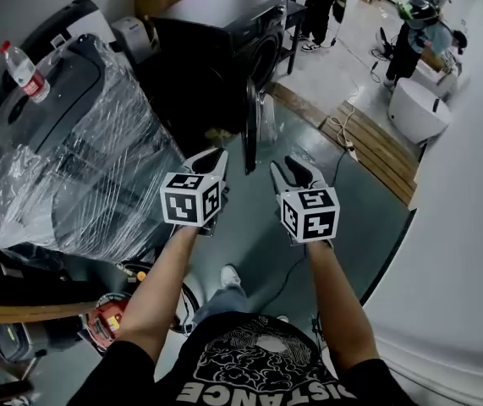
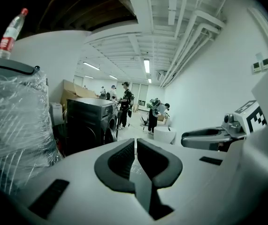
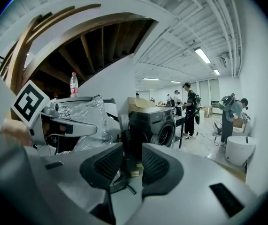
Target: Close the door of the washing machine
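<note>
At your far left stands a machine wrapped in clear plastic film [image 1: 72,150], with a water bottle [image 1: 23,70] upright on top of it. To its right, farther from you, is the black washing machine [image 1: 220,19], its round front facing right.

Your left gripper [image 1: 214,157] points forward, near the right side of the wrapped machine. In the left gripper view its pads [image 2: 122,161] are closed against each other with only a hairline slit at the tips, and there is nothing between them.

The door [image 1: 249,129] stands swung open from the washing machine's front, edge-on to you. Its near edge comes down between your two grippers and a little beyond their tips. Neither gripper has hold of it.

Your right gripper [image 1: 290,169] is just right of the door and level with the left one. In the right gripper view its pads [image 3: 108,165] stand partly apart with a clear gap and grip nothing. The dark edge of the door shows through that gap, farther off.

At the far right, wooden planks [image 1: 376,146] lie on the floor, and a person [image 1: 419,32] bends over a white round tub [image 1: 419,108].
</note>
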`<state>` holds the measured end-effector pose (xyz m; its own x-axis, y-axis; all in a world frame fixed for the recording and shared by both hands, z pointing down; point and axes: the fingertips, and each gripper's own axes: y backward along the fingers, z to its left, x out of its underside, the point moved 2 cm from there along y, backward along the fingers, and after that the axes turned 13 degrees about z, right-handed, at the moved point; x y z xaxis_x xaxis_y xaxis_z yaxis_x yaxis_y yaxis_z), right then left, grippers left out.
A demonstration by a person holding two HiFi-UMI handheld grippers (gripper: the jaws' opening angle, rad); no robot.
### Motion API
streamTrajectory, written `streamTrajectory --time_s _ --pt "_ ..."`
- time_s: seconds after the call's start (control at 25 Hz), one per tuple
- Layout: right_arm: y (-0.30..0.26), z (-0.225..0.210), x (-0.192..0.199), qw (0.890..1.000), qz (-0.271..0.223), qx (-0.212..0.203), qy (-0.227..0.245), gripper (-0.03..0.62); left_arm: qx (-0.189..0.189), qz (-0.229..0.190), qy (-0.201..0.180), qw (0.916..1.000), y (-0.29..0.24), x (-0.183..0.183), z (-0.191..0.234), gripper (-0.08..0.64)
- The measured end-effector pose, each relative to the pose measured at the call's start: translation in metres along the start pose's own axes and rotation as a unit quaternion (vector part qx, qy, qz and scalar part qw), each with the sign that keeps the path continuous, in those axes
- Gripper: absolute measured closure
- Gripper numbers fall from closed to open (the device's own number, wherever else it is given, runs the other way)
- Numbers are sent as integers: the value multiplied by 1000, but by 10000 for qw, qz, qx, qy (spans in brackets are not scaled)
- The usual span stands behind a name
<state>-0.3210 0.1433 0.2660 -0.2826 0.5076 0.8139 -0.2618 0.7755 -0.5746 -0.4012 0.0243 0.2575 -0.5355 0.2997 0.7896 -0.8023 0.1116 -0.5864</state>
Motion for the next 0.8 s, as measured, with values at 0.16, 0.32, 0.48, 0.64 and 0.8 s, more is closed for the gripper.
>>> streamTrajectory --time_s 0.16,0.32,0.48,0.64,0.8 --pt "-35 5 -9 9999 135 62 -77 437 140 81 40 9999 -20 -11 32 525" --pt "-64 8 -19 9996 75 117 -255 415 301 94 5 9995 -36 -23 54 525" --pt "-96 16 -18 9989 343 130 -278 388 422 126 40 9990 -52 -29 78 525" --pt "-117 23 -14 9978 467 100 -461 383 525 164 56 9985 -65 -27 99 525" --pt "-142 27 -9 9972 565 91 -484 362 519 272 70 9983 -79 -17 115 525"
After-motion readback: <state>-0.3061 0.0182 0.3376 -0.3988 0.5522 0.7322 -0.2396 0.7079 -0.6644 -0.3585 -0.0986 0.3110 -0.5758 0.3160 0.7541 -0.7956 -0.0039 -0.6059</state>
